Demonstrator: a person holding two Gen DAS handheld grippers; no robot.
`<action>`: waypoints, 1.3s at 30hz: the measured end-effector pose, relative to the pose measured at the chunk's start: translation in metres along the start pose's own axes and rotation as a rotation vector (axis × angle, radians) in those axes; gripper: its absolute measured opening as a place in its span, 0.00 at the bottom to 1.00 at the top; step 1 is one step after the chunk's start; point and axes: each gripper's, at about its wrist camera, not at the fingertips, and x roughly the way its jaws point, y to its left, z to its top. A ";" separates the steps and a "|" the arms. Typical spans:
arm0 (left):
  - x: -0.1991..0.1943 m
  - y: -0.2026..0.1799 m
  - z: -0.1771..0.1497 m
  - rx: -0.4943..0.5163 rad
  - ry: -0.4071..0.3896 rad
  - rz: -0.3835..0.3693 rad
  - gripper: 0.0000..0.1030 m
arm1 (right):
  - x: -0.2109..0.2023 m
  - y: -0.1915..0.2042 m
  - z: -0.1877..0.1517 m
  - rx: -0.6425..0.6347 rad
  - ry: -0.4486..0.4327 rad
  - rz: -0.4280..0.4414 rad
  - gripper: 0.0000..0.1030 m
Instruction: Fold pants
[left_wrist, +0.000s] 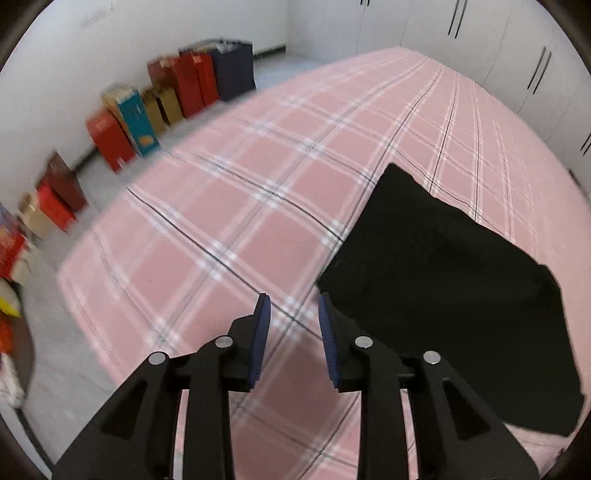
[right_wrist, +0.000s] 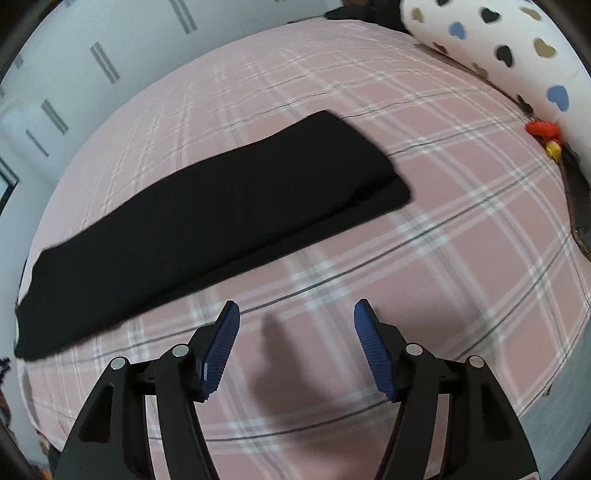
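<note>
Black soft cloth pants (right_wrist: 207, 218), folded to a long strip, lie flat on the pink plaid bed (right_wrist: 424, 258): light, limp, easy to bunch. My right tool (right_wrist: 295, 347) gapes empty, strip at ten o'clock; my left tool (left_wrist: 293, 339) is part open, empty. I'd pinch both layers at the end corners. Bare bed at six o'clock; spotted pillow (right_wrist: 498, 40) at one o'clock.

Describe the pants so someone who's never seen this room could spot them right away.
Find the bed with the pink plaid sheet that fills most of both views. On it lies one long, flat black strip of cloth, the pants, folded lengthwise, just beyond the open right gripper. They are the only dark, plain thing on the checked sheet.
</note>
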 end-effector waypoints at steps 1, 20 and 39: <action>-0.006 -0.007 0.000 0.016 -0.019 -0.002 0.25 | -0.001 0.007 -0.002 -0.015 -0.003 0.003 0.61; -0.108 -0.282 -0.162 0.519 -0.290 0.011 0.88 | 0.035 -0.065 0.051 0.263 -0.020 0.092 0.74; -0.106 -0.319 -0.186 0.515 -0.150 -0.003 0.90 | -0.013 -0.022 0.085 0.186 -0.215 0.105 0.10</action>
